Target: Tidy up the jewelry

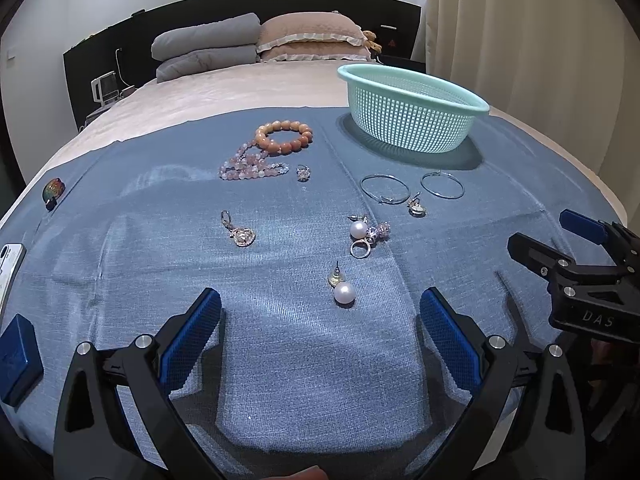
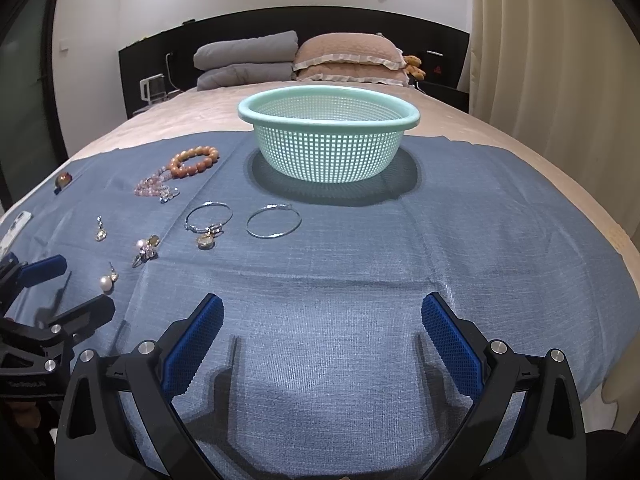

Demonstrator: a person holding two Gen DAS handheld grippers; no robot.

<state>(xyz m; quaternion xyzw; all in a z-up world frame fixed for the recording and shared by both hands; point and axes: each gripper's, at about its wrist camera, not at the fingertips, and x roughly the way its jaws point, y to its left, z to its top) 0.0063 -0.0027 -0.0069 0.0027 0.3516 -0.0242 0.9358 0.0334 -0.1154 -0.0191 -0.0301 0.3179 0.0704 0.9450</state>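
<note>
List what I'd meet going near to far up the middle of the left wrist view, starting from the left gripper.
left gripper → pearl stud earring → cluster of a pearl earring and ring → small ring → orange bead bracelet → pillows at the bed's head.

Your left gripper [image 1: 320, 328] and right gripper [image 2: 322, 330] look alike: black skeletal plastic arms with triangular cut-outs, round silver screws at the joints, and blue cross-hatched fingers [image 1: 194, 338]. White lettering "DAS" marks the right gripper's body.
</note>
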